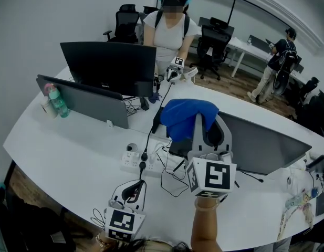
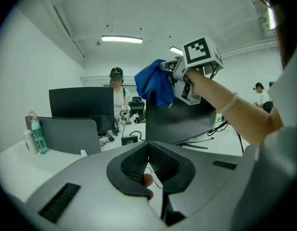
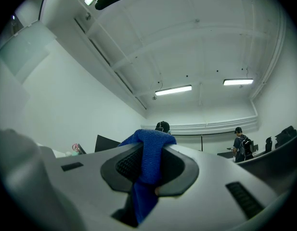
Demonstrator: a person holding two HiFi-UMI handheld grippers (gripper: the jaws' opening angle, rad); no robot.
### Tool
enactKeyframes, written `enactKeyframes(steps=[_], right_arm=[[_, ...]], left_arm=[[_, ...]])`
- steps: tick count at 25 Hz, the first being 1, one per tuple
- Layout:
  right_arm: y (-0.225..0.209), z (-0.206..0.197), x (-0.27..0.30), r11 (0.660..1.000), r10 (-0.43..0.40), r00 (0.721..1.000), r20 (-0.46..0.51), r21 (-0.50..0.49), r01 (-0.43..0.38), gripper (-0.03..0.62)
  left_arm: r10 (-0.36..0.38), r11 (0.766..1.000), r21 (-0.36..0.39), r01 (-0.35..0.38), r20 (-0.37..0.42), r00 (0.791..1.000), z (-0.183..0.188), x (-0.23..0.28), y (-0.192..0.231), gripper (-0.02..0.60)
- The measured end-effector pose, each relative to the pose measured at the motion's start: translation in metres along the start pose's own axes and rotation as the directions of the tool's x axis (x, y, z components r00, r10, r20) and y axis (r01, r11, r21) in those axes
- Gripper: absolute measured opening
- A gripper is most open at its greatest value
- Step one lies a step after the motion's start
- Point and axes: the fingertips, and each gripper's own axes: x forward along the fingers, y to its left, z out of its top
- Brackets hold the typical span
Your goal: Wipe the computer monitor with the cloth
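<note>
White curved desk [image 1: 72, 151] fills most of the head view, and we look steeply down on it. Our right gripper [image 1: 205, 121] is raised at the upper left corner of the dark monitor [image 1: 272, 143], and the blue cloth [image 1: 184, 117] bunches out past its jaws and drapes over that corner. Our left gripper [image 1: 133, 189] sits low, near the desk's front edge, well apart from the monitor. A white power strip [image 1: 133, 159] with plugged cables lies between the two. At far left a translucent green bottle [image 1: 57, 102] with a pink top stands upright, and a small white container [image 1: 46, 107] stands just beside it. We cannot tell what either one holds. Across the desk another person [image 1: 169, 33] stands behind a second monitor [image 1: 112, 67].

From the left gripper view, our jaws are pressed together with nothing between the pads. Beyond them the cloth hangs from the right gripper against the monitor's top left corner. The bottle and the white container show at the left edge.

From the right gripper view, our jaws pinch a fold of the cloth. It rises in a hump above the pads and trails down below them. This camera points up at the ceiling lights.
</note>
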Motion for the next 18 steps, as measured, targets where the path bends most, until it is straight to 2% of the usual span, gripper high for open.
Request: enactKeyframes(steps=[18], right_arm=[[-0.035, -0.006, -0.011, 1.0, 0.007, 1.0, 0.002, 0.025, -0.007, 0.063]], left_arm=[[0.012, 1.0, -0.021, -0.013, -0.024, 1.0, -0.005, 0.013, -0.038, 0.009]])
